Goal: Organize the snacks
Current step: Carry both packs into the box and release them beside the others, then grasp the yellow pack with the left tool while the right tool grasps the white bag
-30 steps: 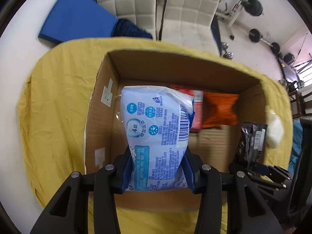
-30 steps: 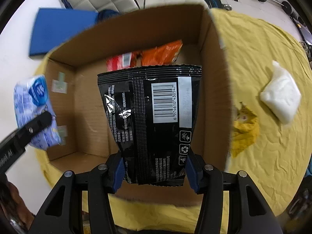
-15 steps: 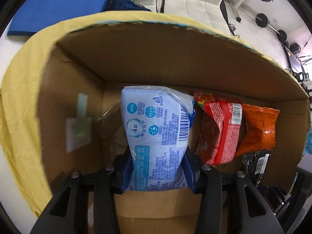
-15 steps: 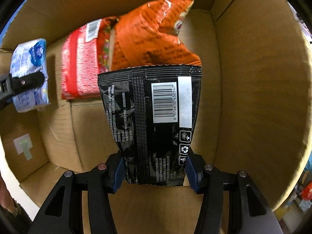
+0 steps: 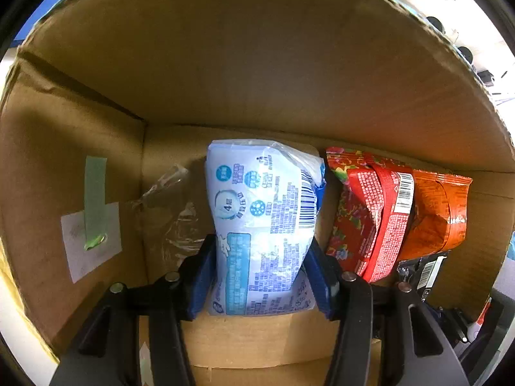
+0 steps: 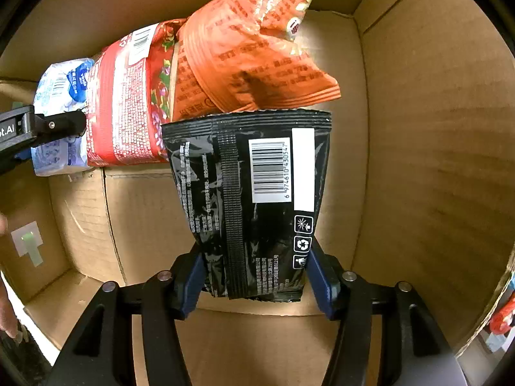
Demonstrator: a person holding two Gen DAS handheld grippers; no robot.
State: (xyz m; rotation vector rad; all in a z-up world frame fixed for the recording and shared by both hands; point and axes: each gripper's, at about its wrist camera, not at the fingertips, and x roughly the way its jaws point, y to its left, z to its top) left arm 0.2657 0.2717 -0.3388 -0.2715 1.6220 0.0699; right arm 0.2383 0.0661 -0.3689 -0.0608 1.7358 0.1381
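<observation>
Both grippers are inside an open cardboard box (image 5: 257,64) (image 6: 434,160). My left gripper (image 5: 262,276) is shut on a pale blue and white snack pack (image 5: 264,225), held close to the far wall beside a red snack bag (image 5: 370,215) and an orange snack bag (image 5: 441,215). My right gripper (image 6: 256,276) is shut on a black snack bag (image 6: 254,199), barcode side up, just in front of the orange bag (image 6: 257,51) and red bag (image 6: 128,106). The blue pack (image 6: 61,115) and the left gripper's finger show at the left of the right wrist view.
Crumpled clear tape (image 5: 173,212) and a white label with green tape (image 5: 91,222) mark the box's left wall. The box floor (image 6: 145,225) in front of the bags is bare cardboard. A hand edge (image 6: 4,305) shows at the far left.
Both grippers have moved from above the box down into it, each still holding its pack. The blue pack now sits near the far wall and the black bag nearly touches the orange one.
</observation>
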